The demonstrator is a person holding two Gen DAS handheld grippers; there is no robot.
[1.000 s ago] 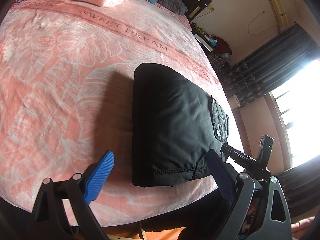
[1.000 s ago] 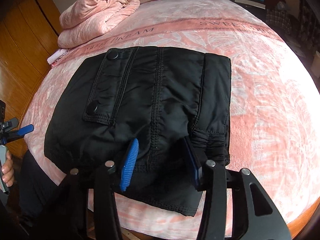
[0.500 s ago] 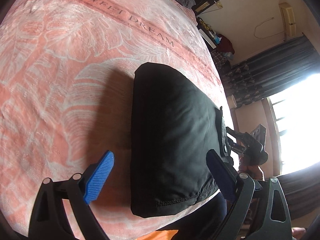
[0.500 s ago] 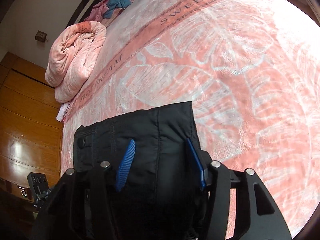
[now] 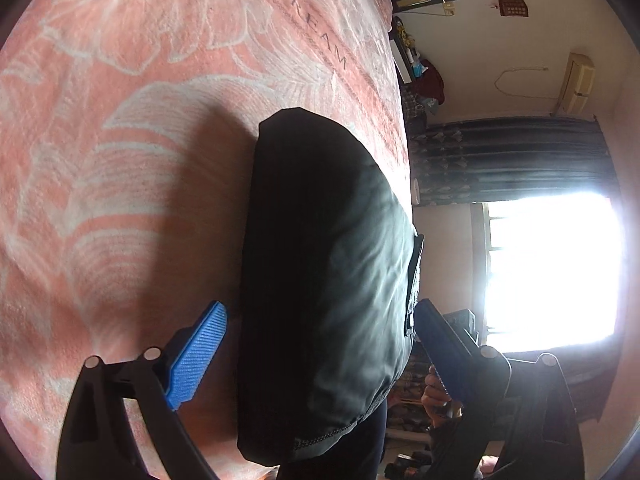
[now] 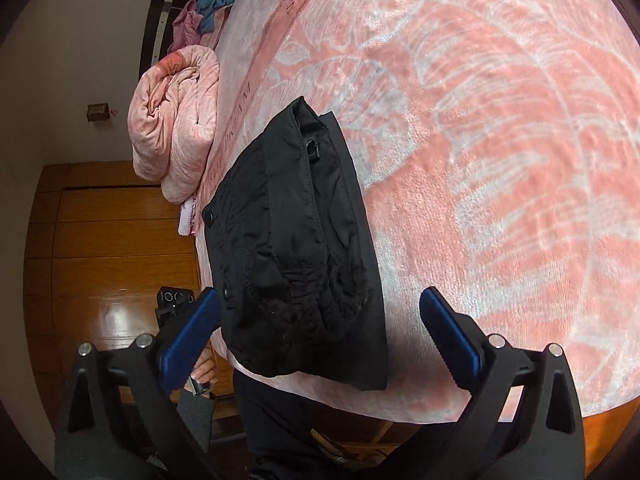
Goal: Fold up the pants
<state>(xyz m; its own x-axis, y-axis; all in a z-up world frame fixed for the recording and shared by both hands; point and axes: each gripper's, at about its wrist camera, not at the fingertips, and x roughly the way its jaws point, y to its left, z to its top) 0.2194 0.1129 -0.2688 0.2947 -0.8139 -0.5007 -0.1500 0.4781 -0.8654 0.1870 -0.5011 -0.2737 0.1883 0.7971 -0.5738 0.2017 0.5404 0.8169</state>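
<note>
The black pants (image 5: 324, 280) lie folded into a compact bundle near the front edge of the pink bed (image 5: 120, 160); they also show in the right wrist view (image 6: 296, 264), with snap buttons and a gathered hem facing me. My left gripper (image 5: 320, 344) is open, its blue fingers standing either side of the bundle's near end without closing on it. My right gripper (image 6: 320, 332) is open too, fingers wide apart around the bundle's near end from the other side.
A rolled pink blanket (image 6: 176, 120) lies at the head of the bed with loose clothes (image 6: 212, 0) behind it. A wooden wardrobe (image 6: 112, 248) stands on one side, a bright window (image 5: 548, 272) and dark curtains (image 5: 508, 160) on the other.
My right gripper opened wide and let go of the pants. Both grippers rolled sideways and drew in on the bundle's two ends. The bundle stays on the bed.
</note>
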